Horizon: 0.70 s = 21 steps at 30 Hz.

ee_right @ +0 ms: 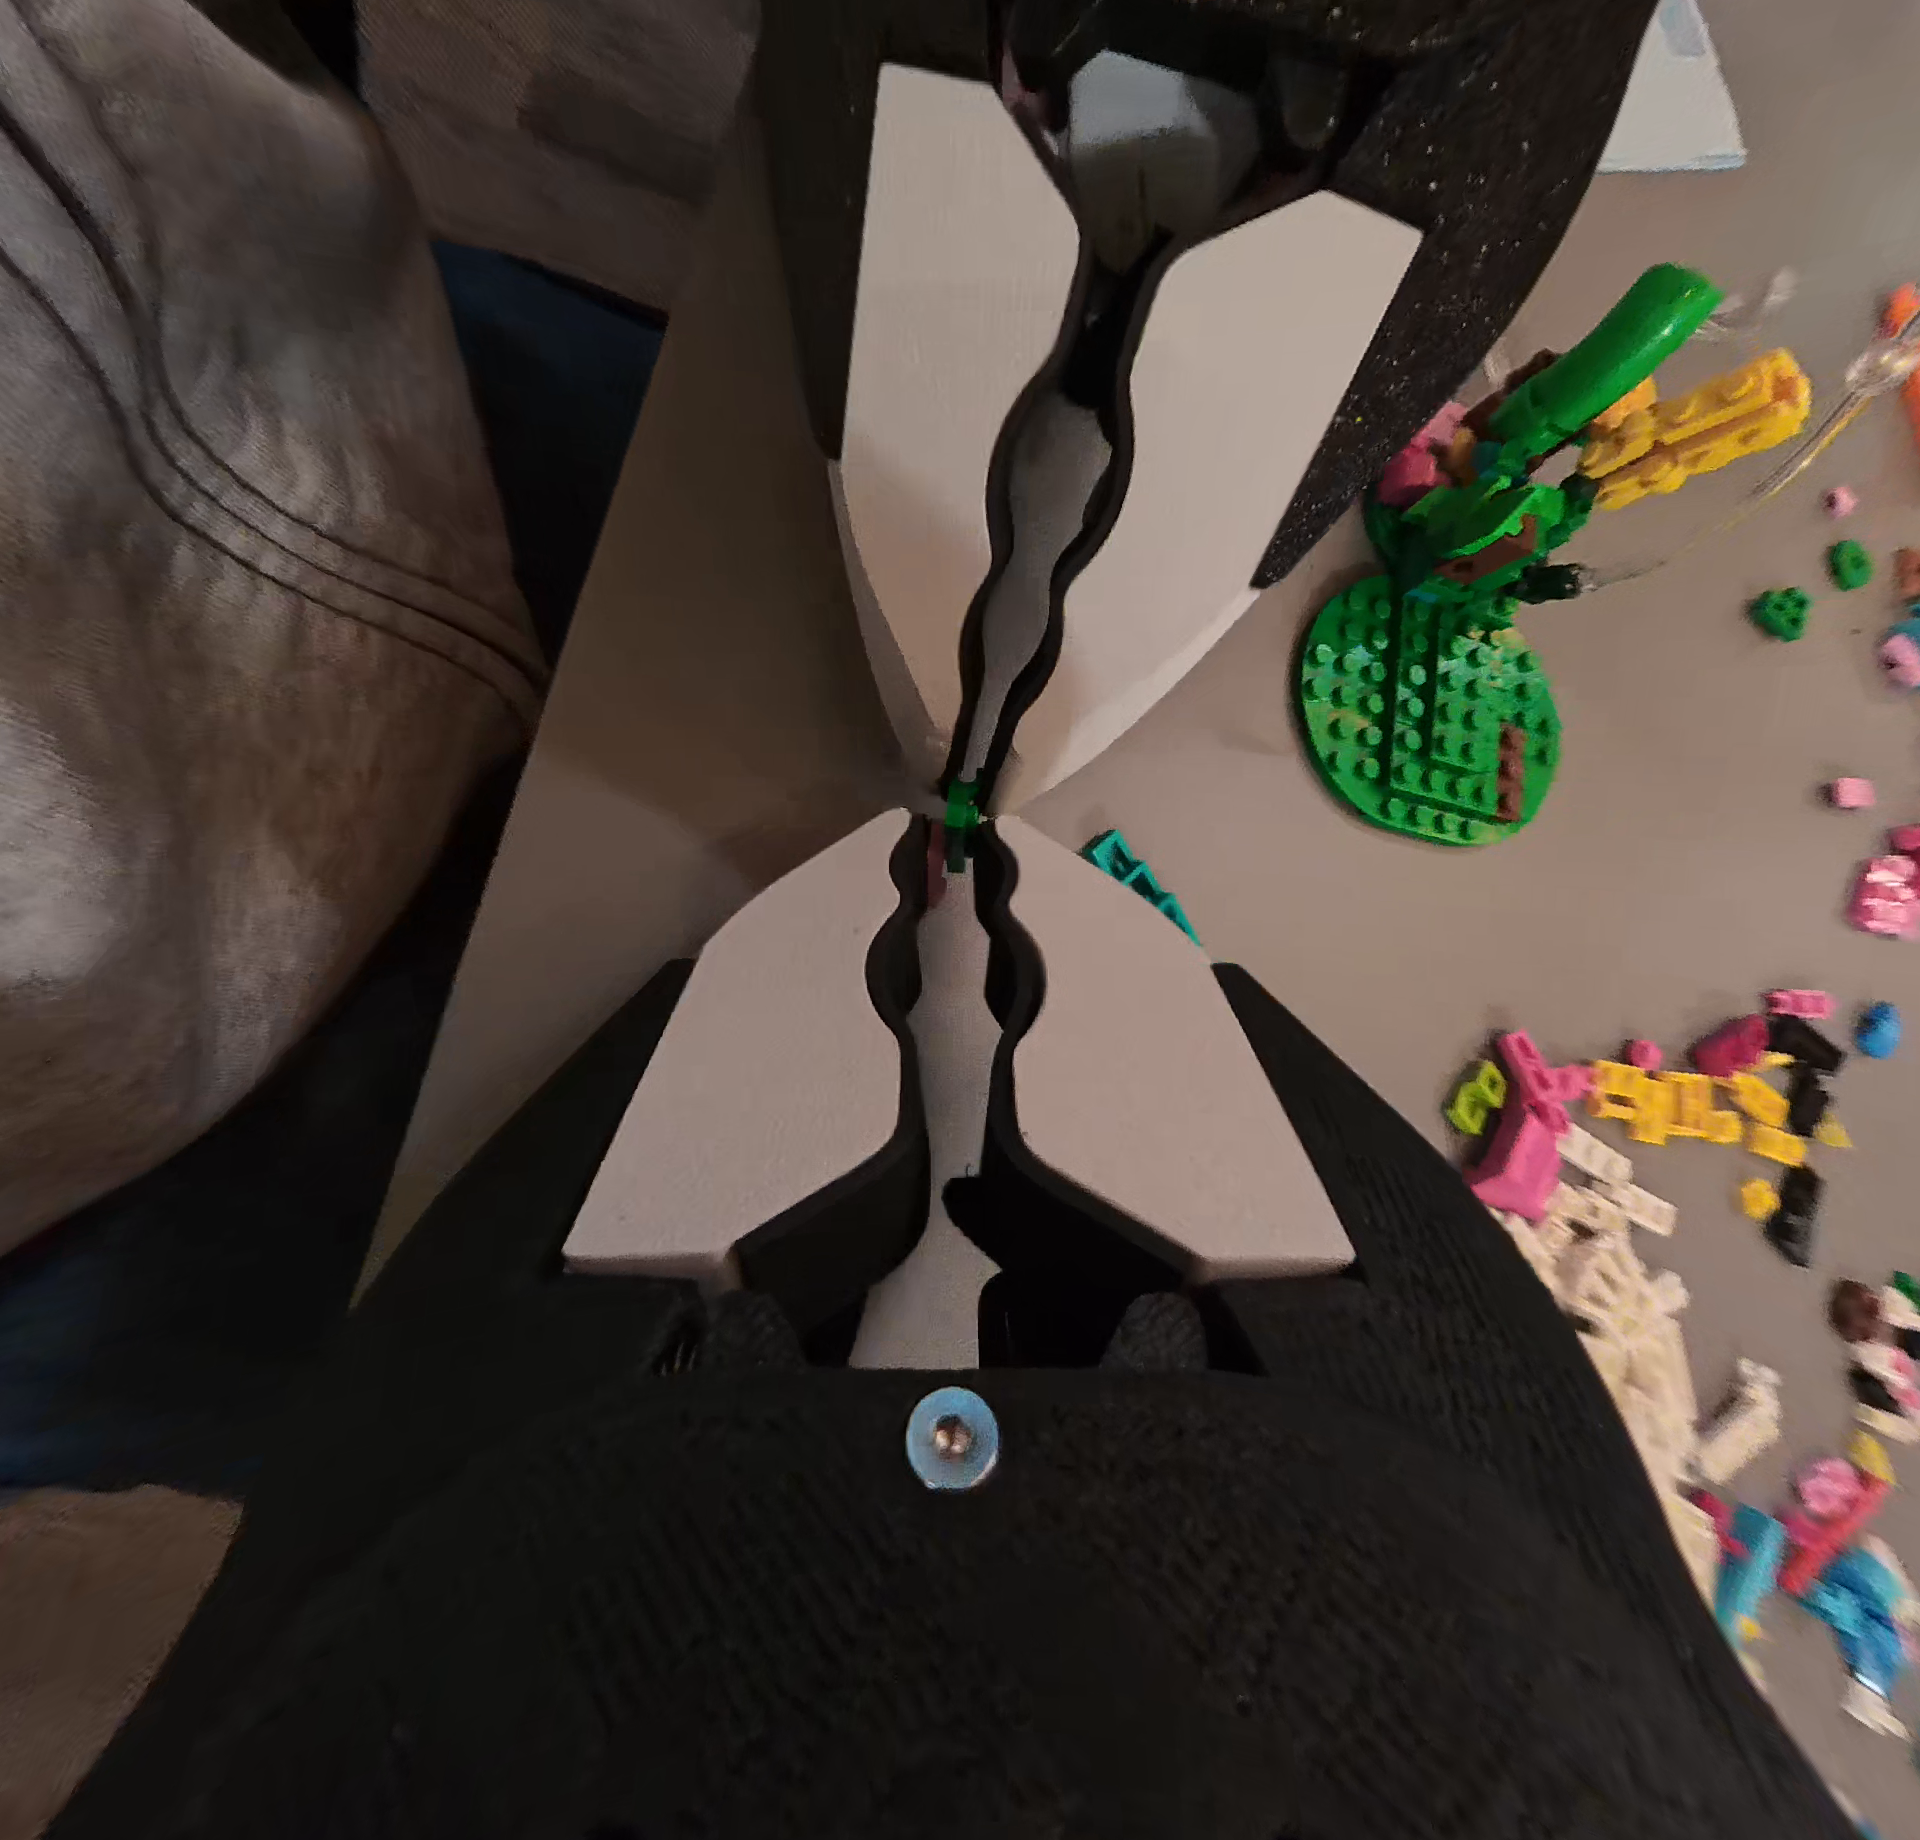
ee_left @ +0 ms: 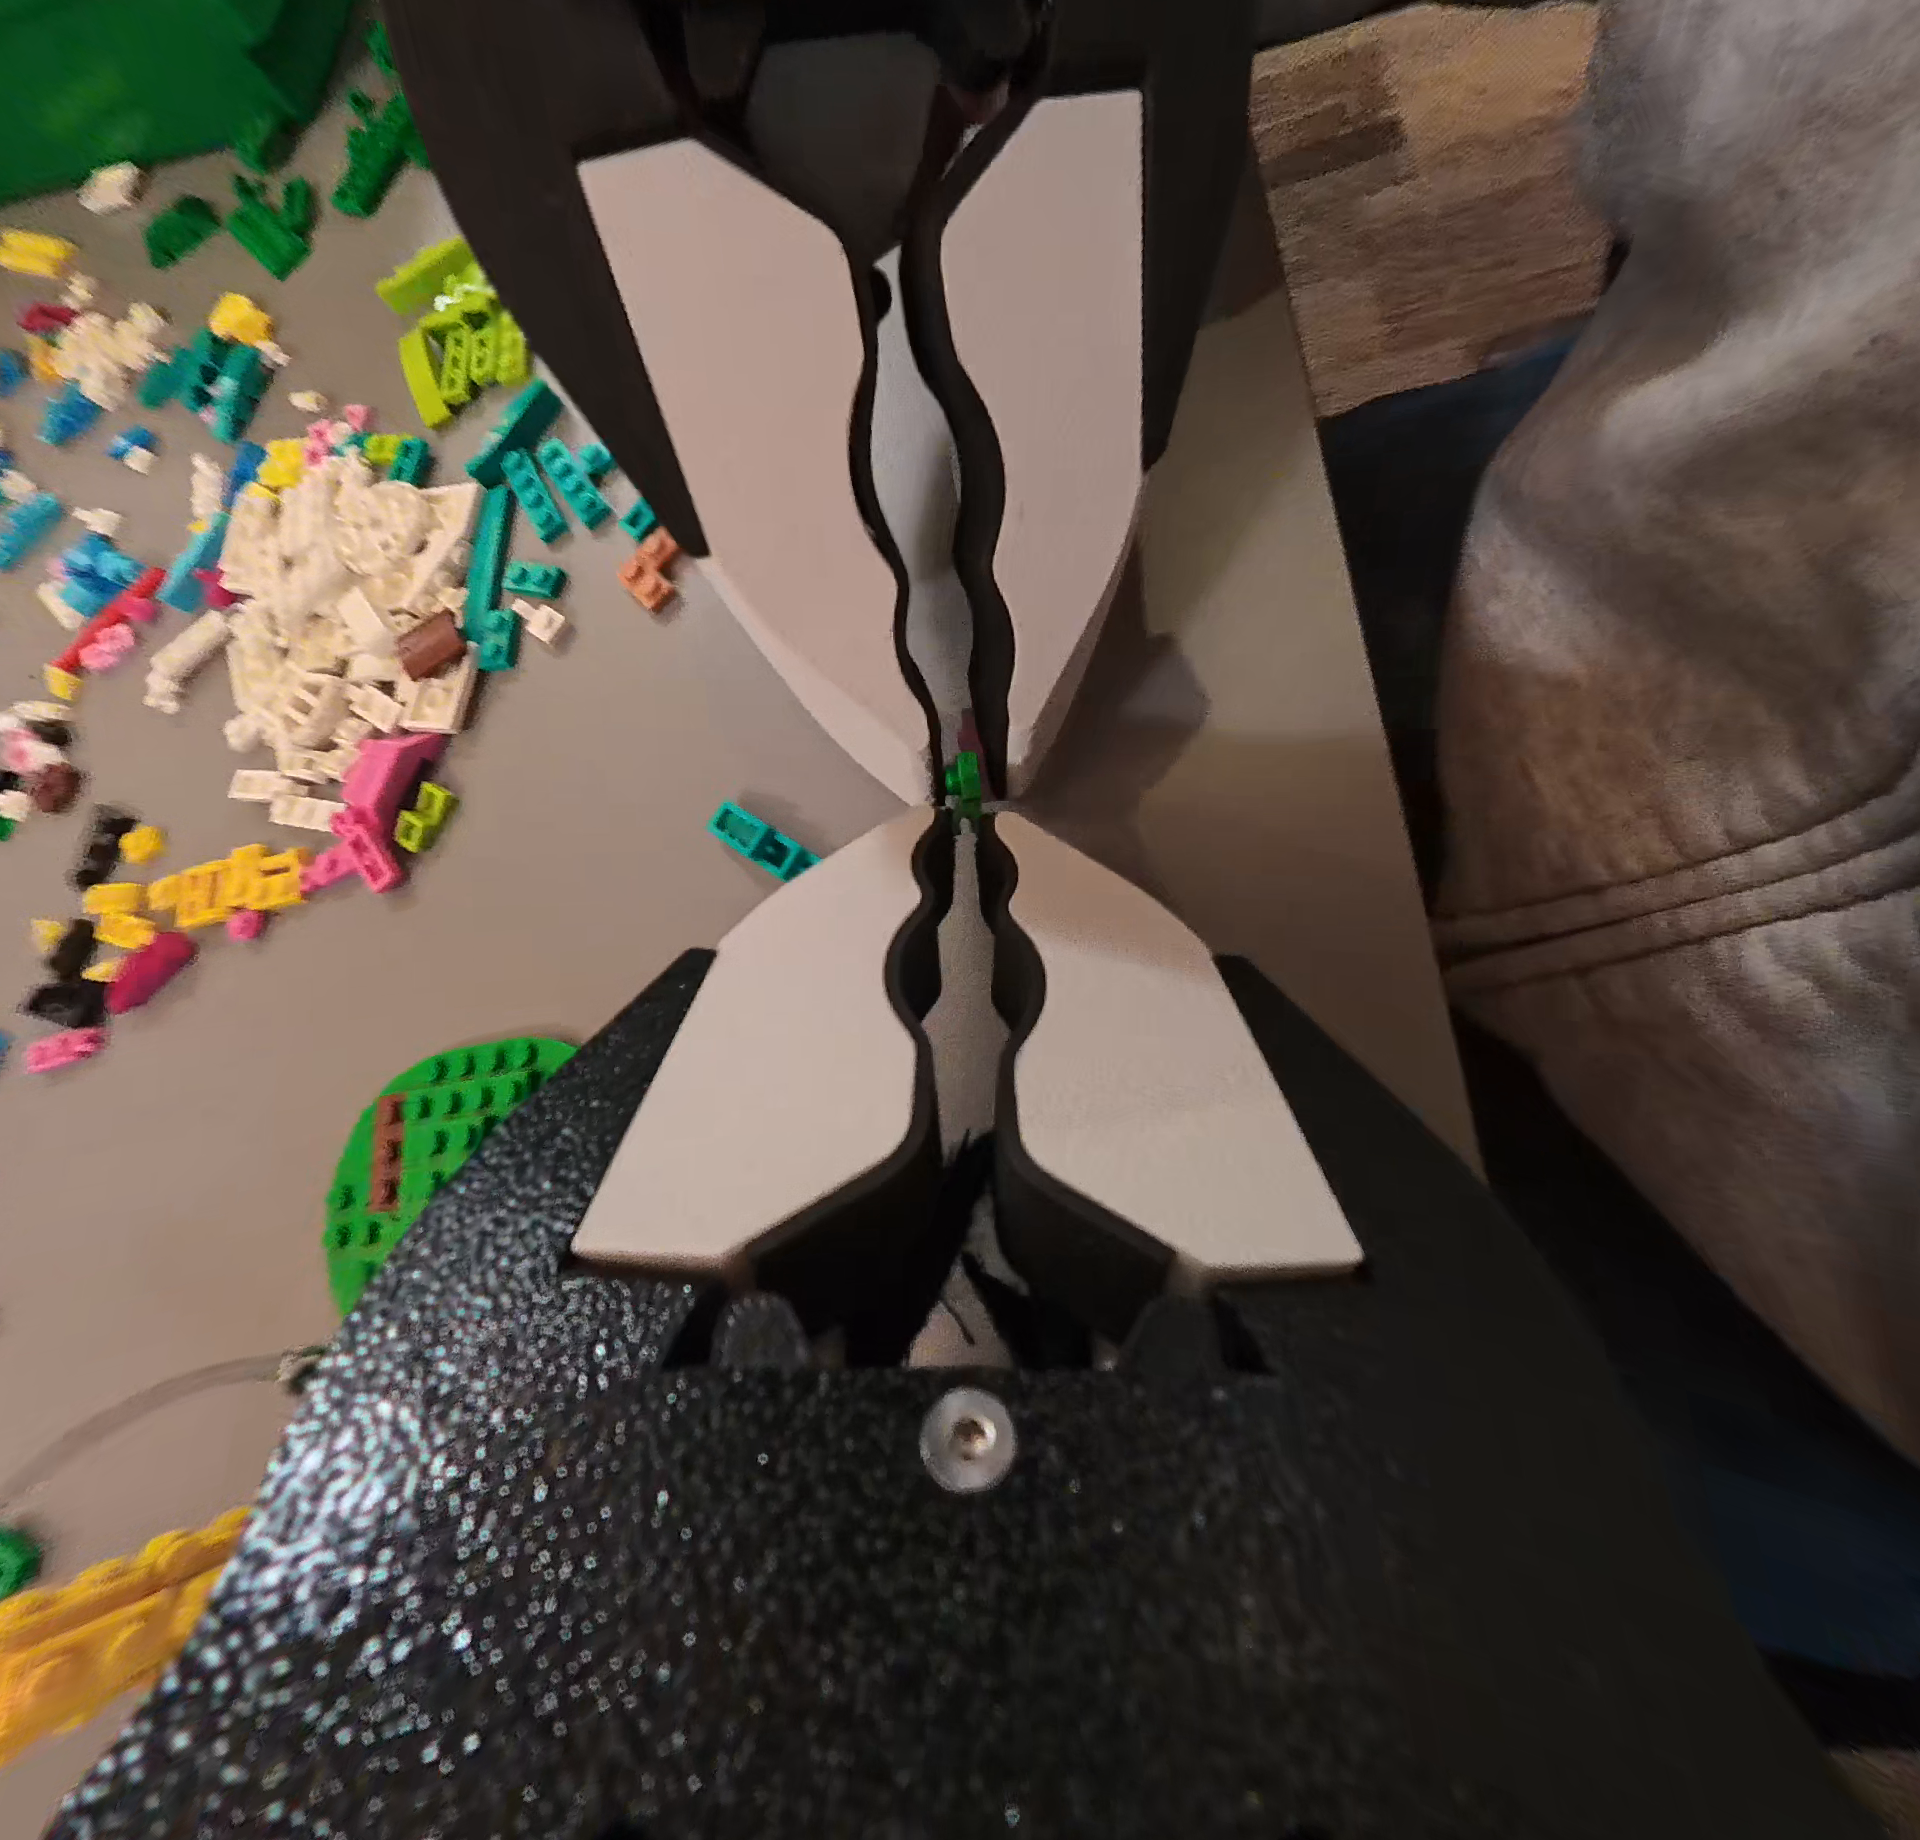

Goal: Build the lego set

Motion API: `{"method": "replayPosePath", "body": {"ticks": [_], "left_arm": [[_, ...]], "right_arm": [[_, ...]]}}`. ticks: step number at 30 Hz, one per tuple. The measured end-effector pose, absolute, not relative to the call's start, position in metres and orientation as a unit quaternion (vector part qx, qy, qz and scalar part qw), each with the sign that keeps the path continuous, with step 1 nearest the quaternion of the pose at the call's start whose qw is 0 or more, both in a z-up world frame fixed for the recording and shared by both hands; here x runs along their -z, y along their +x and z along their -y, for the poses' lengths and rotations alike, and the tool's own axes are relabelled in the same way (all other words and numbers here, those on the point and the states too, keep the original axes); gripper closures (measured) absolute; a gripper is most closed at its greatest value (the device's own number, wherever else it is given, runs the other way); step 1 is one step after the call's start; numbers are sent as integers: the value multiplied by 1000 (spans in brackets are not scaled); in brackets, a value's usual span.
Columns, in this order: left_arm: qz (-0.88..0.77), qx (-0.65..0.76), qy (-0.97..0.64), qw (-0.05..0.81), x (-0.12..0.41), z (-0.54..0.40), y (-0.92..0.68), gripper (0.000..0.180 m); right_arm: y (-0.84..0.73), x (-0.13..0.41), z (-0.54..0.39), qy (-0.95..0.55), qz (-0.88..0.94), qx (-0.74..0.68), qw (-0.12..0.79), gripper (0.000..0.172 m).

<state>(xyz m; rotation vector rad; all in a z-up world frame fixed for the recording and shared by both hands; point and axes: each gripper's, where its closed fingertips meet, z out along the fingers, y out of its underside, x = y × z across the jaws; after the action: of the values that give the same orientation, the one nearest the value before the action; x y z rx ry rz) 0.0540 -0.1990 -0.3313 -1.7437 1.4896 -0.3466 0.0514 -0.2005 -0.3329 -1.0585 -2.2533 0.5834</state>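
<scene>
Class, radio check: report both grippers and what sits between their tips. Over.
Left gripper and right gripper tip to tip above the table. Both pinch small green pieces. Teal brick lies nearby.

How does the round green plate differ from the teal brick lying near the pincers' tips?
The green plate is round; the teal brick is a narrow bar. The green plate carries bricks built on it; the teal brick carries none. Both lie on the grey table.

Each gripper is viewed from its own wrist, close along the fingers, down onto the grey table (ee_left: 582, 751). The cameras are faced toward each other, tip to tip. The round green baseplate (ee_right: 1423, 710) is shared.
</scene>
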Motion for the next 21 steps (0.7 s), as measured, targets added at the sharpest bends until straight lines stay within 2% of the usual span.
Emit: {"method": "replayPosePath", "body": {"ticks": [1, 10, 17, 21], "left_arm": [[-593, 121, -684, 408, 330, 198, 54, 175], [-596, 49, -670, 440, 324, 190, 55, 175], [-601, 75, -615, 504, 304, 196, 56, 176], [-587, 122, -620, 506, 301, 199, 56, 175]], "right_arm": [[52, 332, 199, -392, 848, -202, 295, 165], [53, 327, 190, -366, 862, -90, 340, 164], [52, 308, 197, -363, 851, -130, 355, 165], [52, 304, 201, -364, 848, -148, 356, 165]]}}
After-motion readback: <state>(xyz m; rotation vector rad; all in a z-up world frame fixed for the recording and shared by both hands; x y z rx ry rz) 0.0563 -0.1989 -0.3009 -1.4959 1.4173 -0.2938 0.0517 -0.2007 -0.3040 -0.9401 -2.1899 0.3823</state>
